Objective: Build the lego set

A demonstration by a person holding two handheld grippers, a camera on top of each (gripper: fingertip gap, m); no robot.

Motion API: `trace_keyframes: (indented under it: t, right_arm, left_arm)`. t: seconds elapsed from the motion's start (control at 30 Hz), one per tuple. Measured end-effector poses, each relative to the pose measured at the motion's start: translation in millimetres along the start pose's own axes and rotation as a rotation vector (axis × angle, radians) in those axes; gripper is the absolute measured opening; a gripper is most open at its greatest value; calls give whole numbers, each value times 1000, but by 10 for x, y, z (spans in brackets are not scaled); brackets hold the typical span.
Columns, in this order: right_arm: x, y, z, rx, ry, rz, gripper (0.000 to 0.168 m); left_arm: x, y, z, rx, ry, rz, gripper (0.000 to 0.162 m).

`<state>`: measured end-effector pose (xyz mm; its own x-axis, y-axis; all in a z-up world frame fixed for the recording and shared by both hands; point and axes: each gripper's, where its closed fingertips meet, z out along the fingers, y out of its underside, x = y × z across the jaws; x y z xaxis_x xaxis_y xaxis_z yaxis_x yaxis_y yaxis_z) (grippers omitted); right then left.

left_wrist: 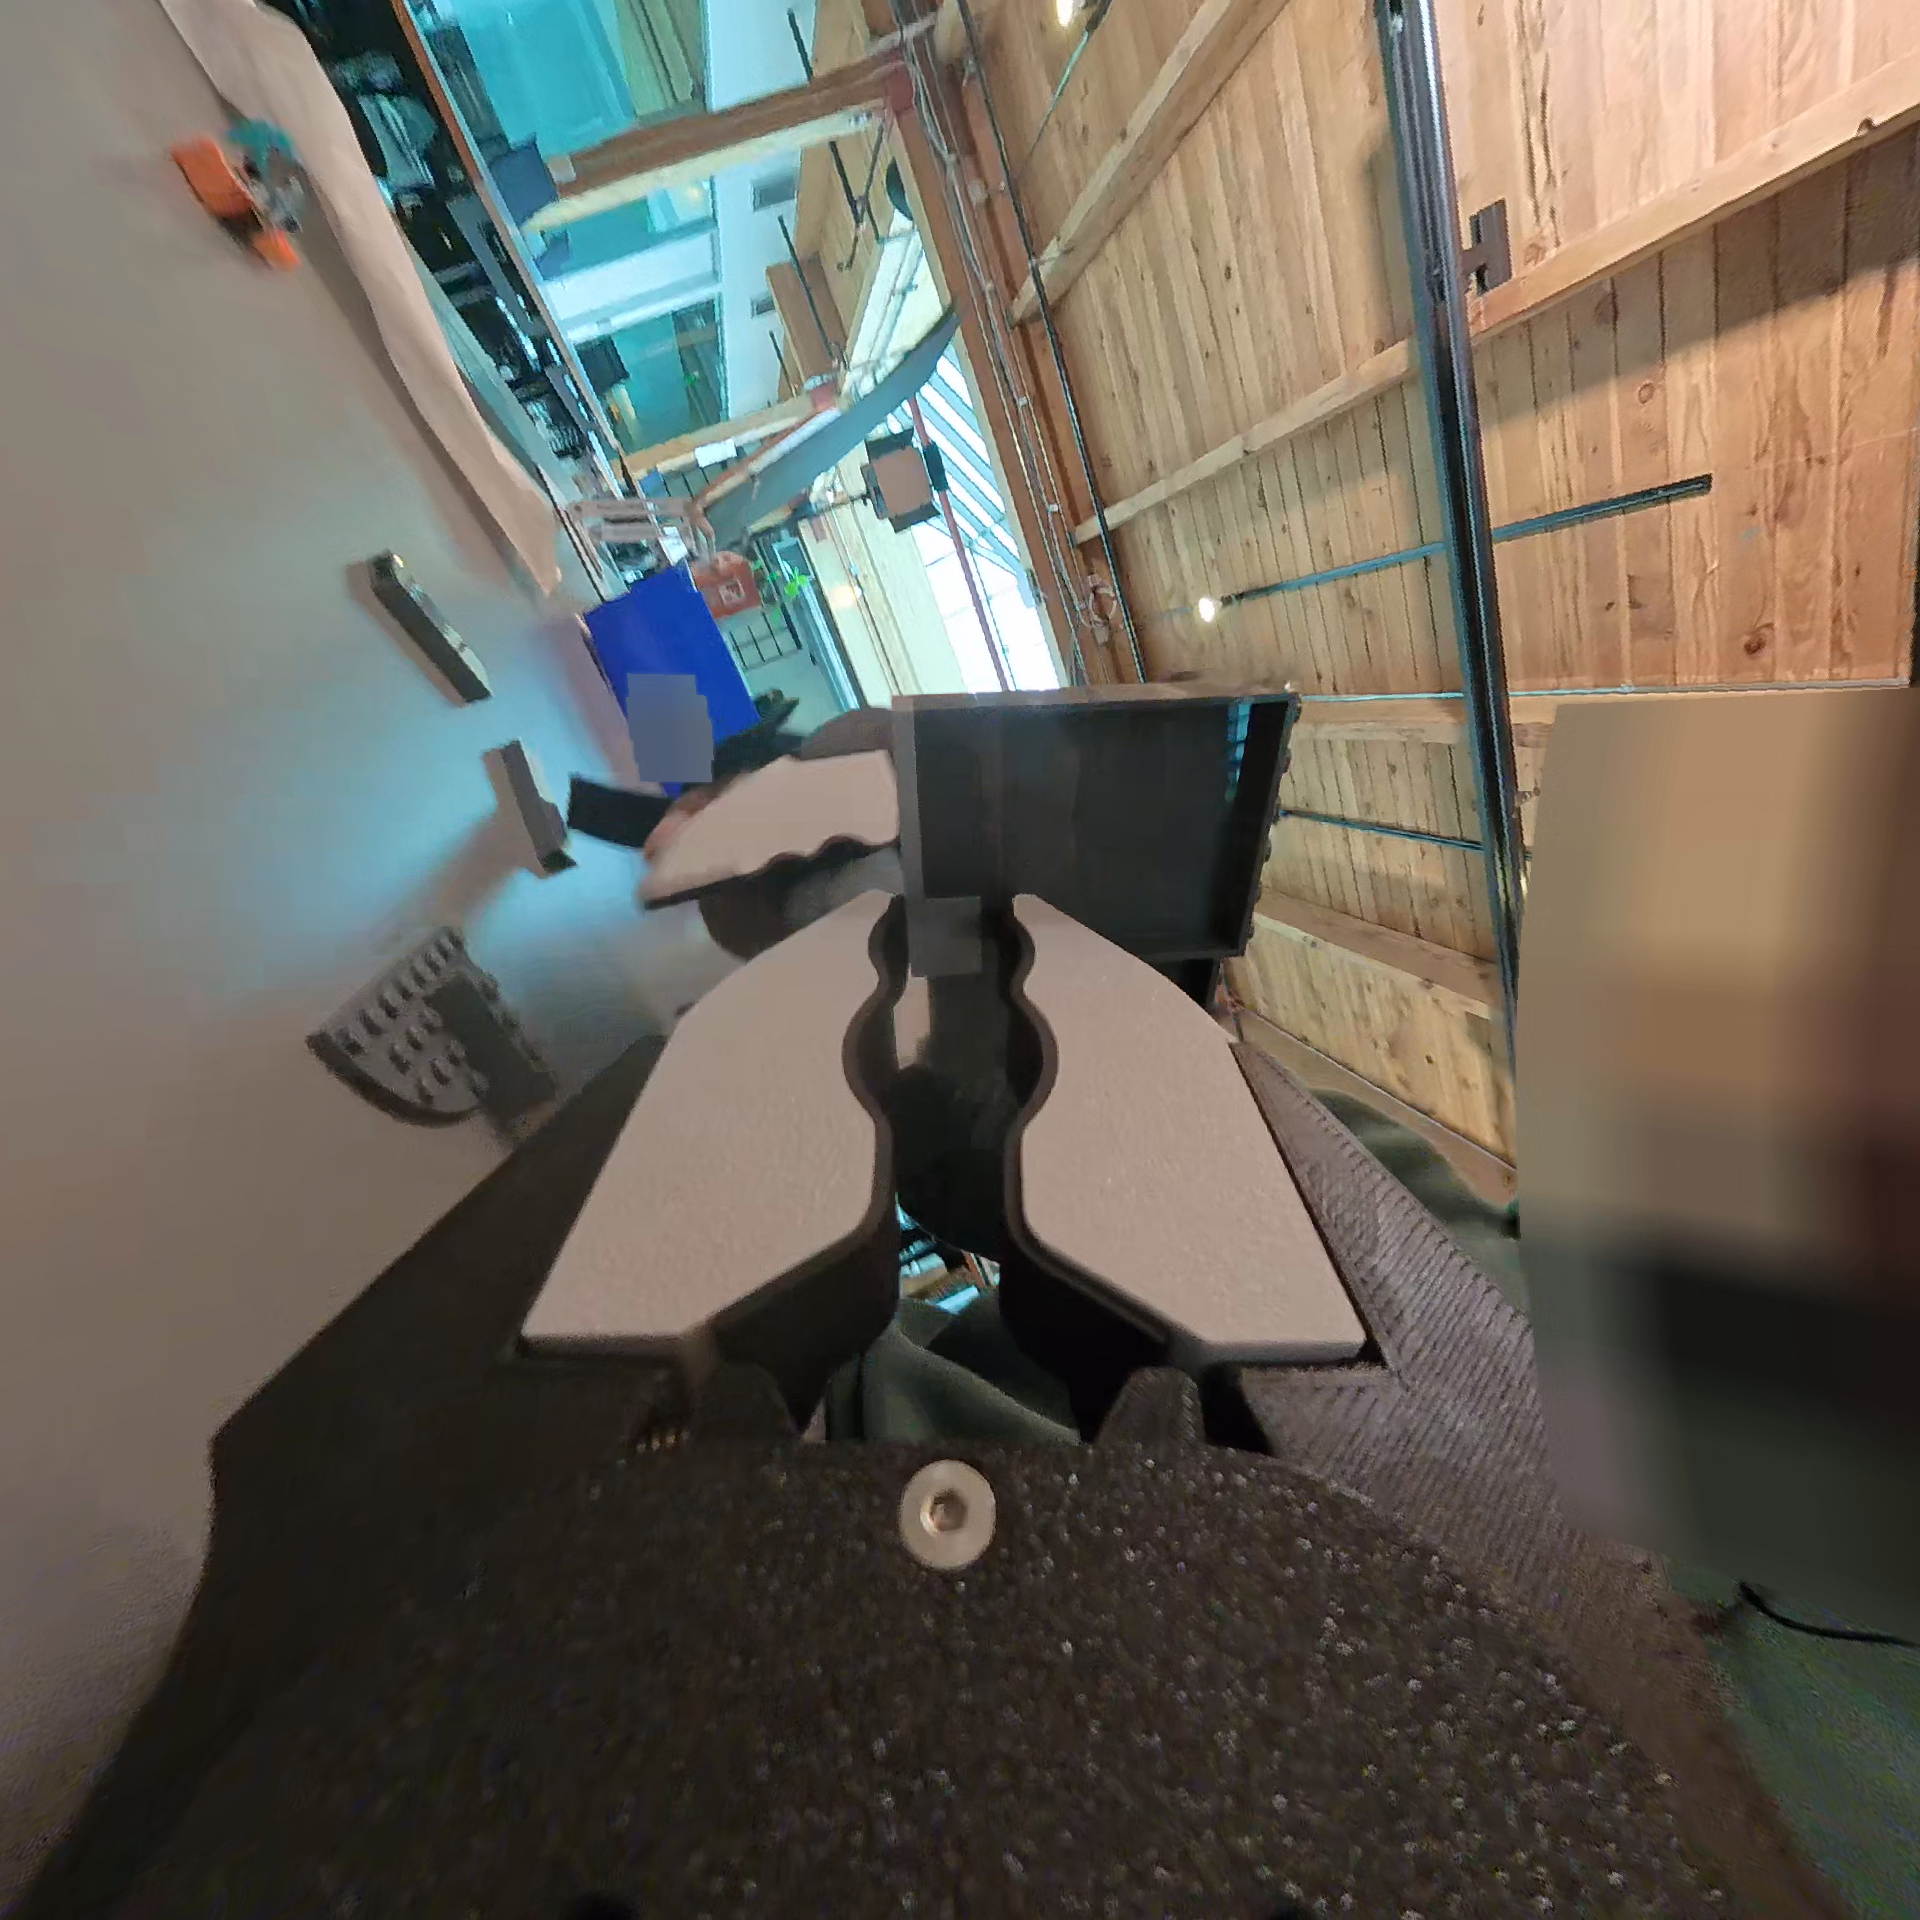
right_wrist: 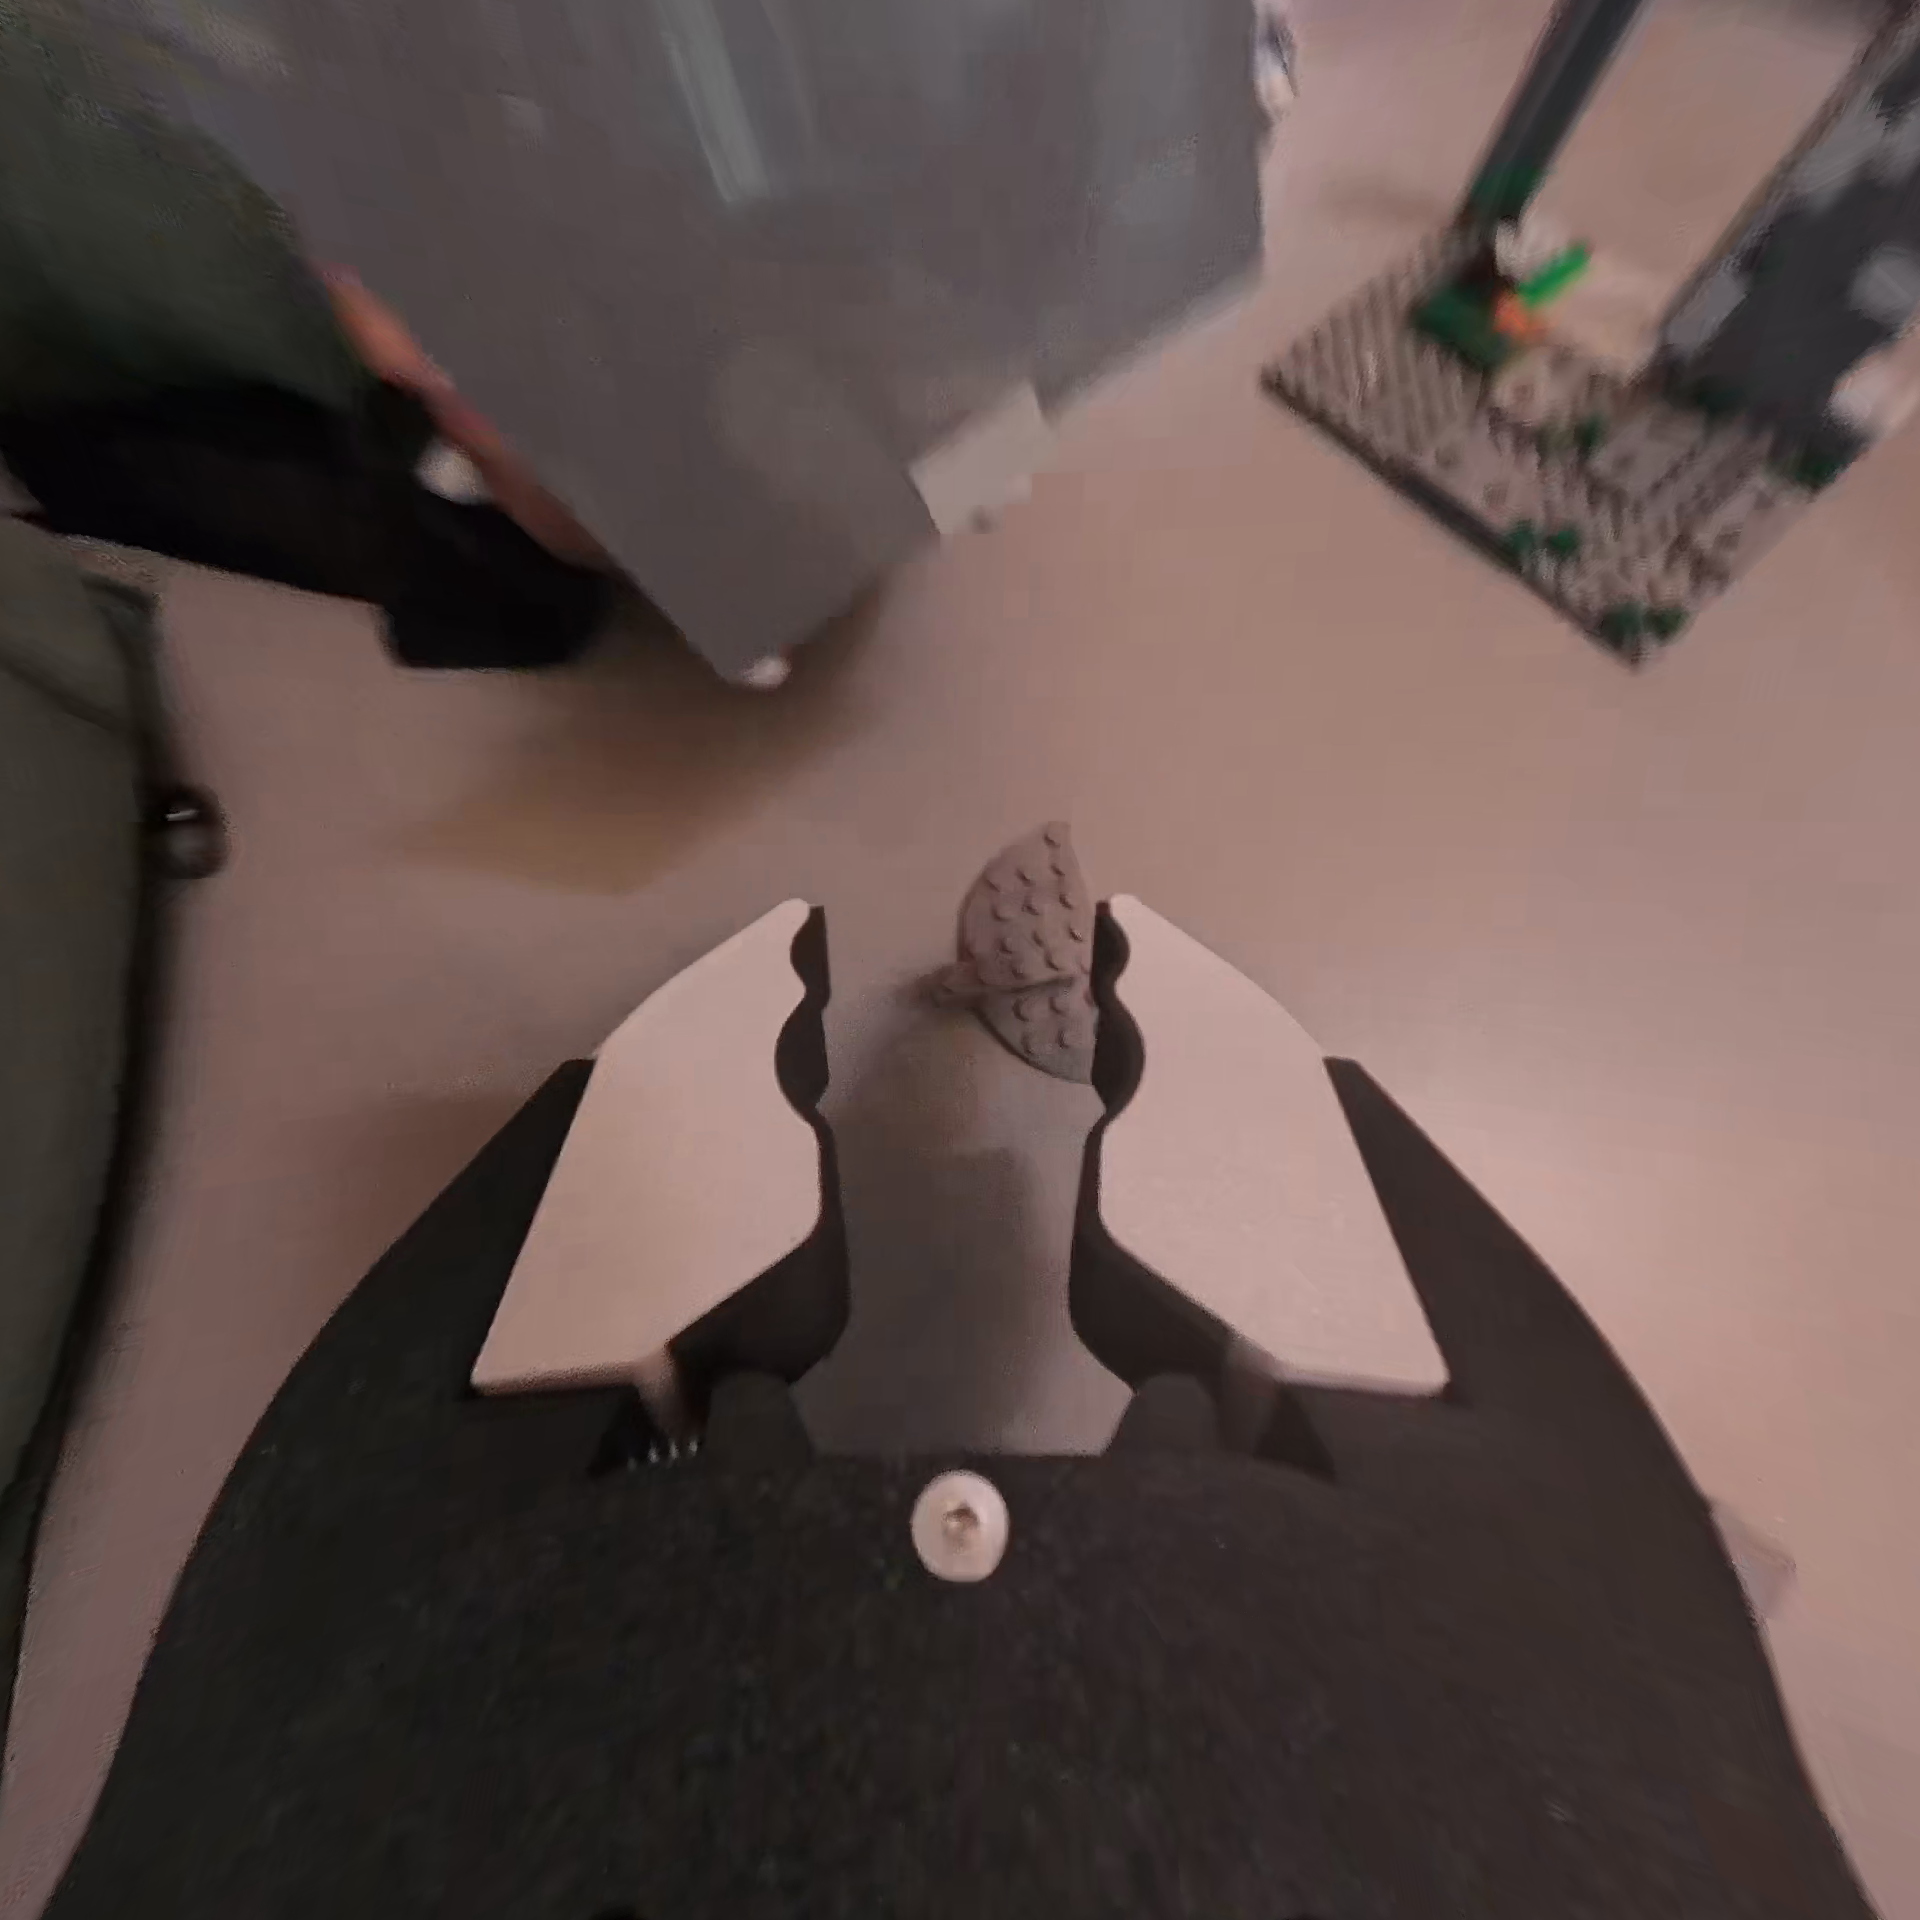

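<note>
My left gripper (left_wrist: 951, 925) is shut on a thin tab at the lower edge of a dark grey box-shaped lego piece (left_wrist: 1091, 810) and holds it in the air beside the table. The right gripper's pale fingers (left_wrist: 769, 831) show just left of that piece. In the right wrist view my right gripper (right_wrist: 956, 914) is open and empty, low over the table. Two stacked grey rounded studded plates (right_wrist: 1029, 966) lie between its fingertips, nearer the right finger. A similar grey rounded plate (left_wrist: 426, 1039) shows in the left wrist view.
A grey studded baseplate (right_wrist: 1538, 488) with a tall dark build and green bits stands at the back right. A large blurred grey shape (right_wrist: 644, 312) hangs at the top left, with a dark sleeve (right_wrist: 208, 447) beside it. Dark loose plates (left_wrist: 426, 623) (left_wrist: 530, 800) lie on the beige table (left_wrist: 156, 727). My right fingertips sit around 7 cm from my left ones.
</note>
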<state>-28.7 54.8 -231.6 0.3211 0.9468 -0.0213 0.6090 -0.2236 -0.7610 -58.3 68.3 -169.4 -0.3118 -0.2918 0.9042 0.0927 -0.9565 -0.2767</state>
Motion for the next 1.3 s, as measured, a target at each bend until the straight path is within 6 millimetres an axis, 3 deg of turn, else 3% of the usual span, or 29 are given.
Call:
trace_keyframes:
  t: [0.17,0.27,0.37,0.47,0.57,0.6,0.7,0.77,0.87,0.97,1.13,1.23,1.3]
  right_arm:
    - [-112,-425,-547,227,-116,-255,47]
    - [-116,-626,-734,283,-185,-354,43]
    - [-225,-741,-753,268,-306,-428,47]
    - [-365,-717,-666,208,-420,-479,53]
    - [-499,-601,-604,175,-542,-472,21]
    - [-520,-588,-598,187,-563,-445,19]
    - [-462,-572,-620,252,-562,-331,10]
    - [-355,-592,-659,337,-524,-231,7]
    - [-197,-450,-598,354,-424,-144,7]
    - [-78,-422,-577,429,-360,-52,7]
    - [77,-481,-586,534,-324,51,7]
    - [118,-482,-568,546,-314,72,7]
    - [189,-471,-548,548,-269,83,7]
  left_arm:
    - [77,253,162,-211,51,-22,16]
    - [135,451,252,-392,71,-4,16]
    - [109,576,315,-526,56,-11,16]
    - [114,693,327,-655,67,0,16]
    - [91,749,330,-734,50,15,16]
    - [79,755,319,-752,47,21,16]
    - [35,652,298,-712,31,35,16]
    - [-12,468,274,-636,-3,95,29]
    - [16,289,178,-583,-11,228,20]
    - [-59,168,107,-551,-84,381,27]
    - [87,-68,67,-432,-40,587,36]
    - [131,-142,21,-403,-48,660,37]
    - [114,-41,19,-462,-78,744,38]
